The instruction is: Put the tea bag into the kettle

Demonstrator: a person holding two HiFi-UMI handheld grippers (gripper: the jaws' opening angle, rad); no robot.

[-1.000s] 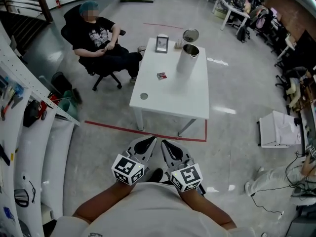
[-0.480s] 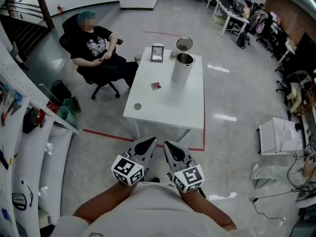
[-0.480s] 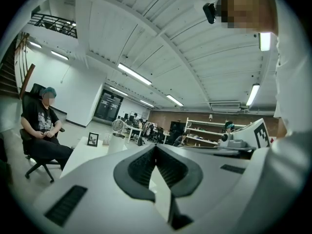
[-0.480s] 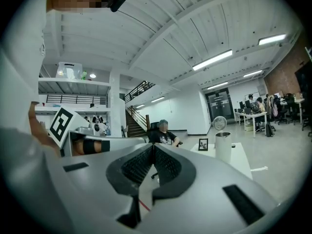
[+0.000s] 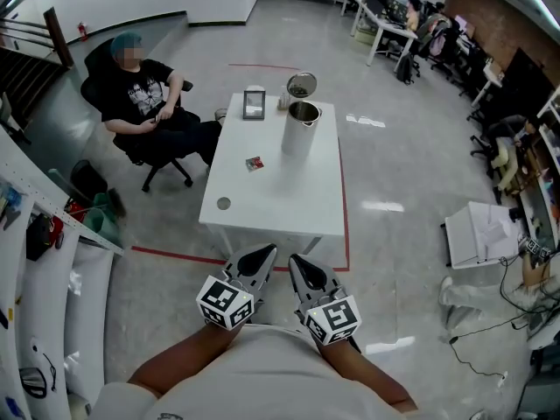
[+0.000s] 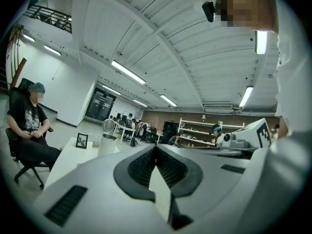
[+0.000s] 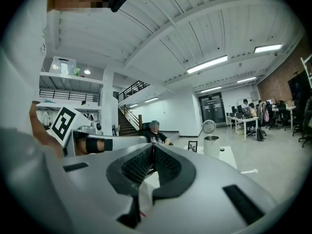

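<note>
Tea bag point(image 5: 255, 163) lies on the desk point(image 5: 280, 208), upper centre of frame, near the open kettle point(image 5: 300, 129). Left gripper point(image 5: 265, 250) and right gripper point(image 5: 295, 259) sit low in frame, short of the desk, fingers pressed together, empty. Step, as judged: approach. Next move calls for reaching the bag and spreading the fingers.

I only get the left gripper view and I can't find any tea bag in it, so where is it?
Observer: The head view shows the tea bag lying on the white table, to the kettle's left in that view and not touching it.
Operator: Could it drop straight into the kettle?
Observer: Seen from above, the kettle's mouth is open, with nothing covering it.
</note>
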